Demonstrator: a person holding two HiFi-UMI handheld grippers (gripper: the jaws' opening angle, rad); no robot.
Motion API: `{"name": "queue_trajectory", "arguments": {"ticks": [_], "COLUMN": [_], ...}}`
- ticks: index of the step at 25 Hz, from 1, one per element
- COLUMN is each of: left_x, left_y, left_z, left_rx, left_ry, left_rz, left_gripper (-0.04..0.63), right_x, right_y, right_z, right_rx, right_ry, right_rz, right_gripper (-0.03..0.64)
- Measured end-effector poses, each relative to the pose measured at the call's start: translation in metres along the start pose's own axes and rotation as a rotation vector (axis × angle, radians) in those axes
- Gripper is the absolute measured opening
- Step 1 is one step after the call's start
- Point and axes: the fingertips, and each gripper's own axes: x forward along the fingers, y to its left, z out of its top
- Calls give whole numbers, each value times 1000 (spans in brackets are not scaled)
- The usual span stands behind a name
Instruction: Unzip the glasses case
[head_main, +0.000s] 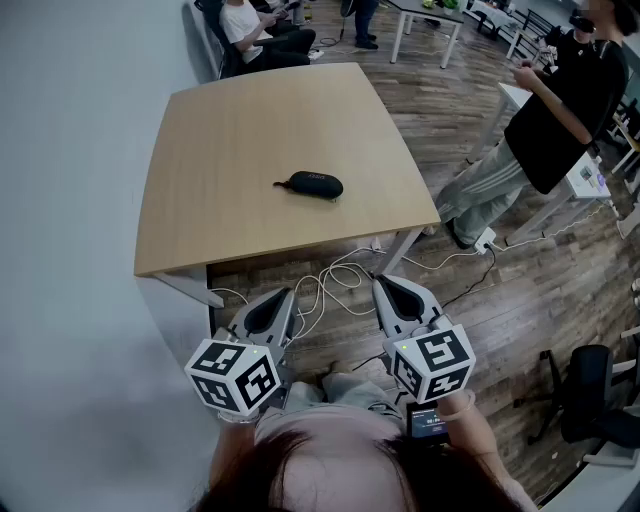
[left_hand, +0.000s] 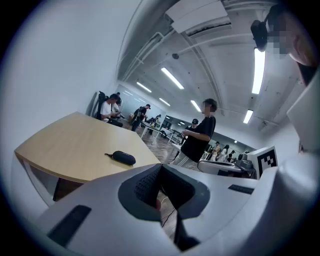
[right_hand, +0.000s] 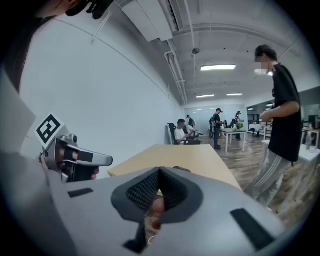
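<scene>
At the bottom of the head view, the left gripper (head_main: 286, 294) has its fingers (left_hand: 144, 184) pressed together, pad against pad. The right gripper (head_main: 381, 281) beside it has its fingers (right_hand: 142, 192) closed the same way. Both point forward and slightly down, side by side but apart, each with its marker cube (head_main: 233, 375) at the back, close to the person's head. Under their tips, white cables (head_main: 335, 275) loop over the wooden floor (head_main: 470, 310), just short of the near edge of the worktop (head_main: 230, 150).

On that pale wood worktop lies the glasses case (head_main: 314, 185), black and oval, resting flat near the middle and well apart from both grippers. A small tab sticks out of its left end. Whether its zip is open is too small to tell.

Past the worktop's right side a standing person (head_main: 560, 100) wears a black top and grey trousers. At the far end sits a seated person (head_main: 255, 30). A black office chair (head_main: 590, 405) stands at the lower right.
</scene>
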Motion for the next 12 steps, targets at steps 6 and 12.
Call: {"name": "queue_trajectory", "arguments": {"ticks": [6, 12], "left_x": [31, 57], "left_y": [-17, -25], "left_z": [2, 6], "left_rx": [-8, -21], "left_ry": [-11, -33], "left_rz": [13, 52], "left_gripper": [-8, -8], "right_x": [2, 12], "right_y": [-31, -57], "right_z": [3, 3], "right_rx": [-5, -29], "right_ry": [-2, 8], "right_rz": [30, 69], "right_gripper": [15, 15]}}
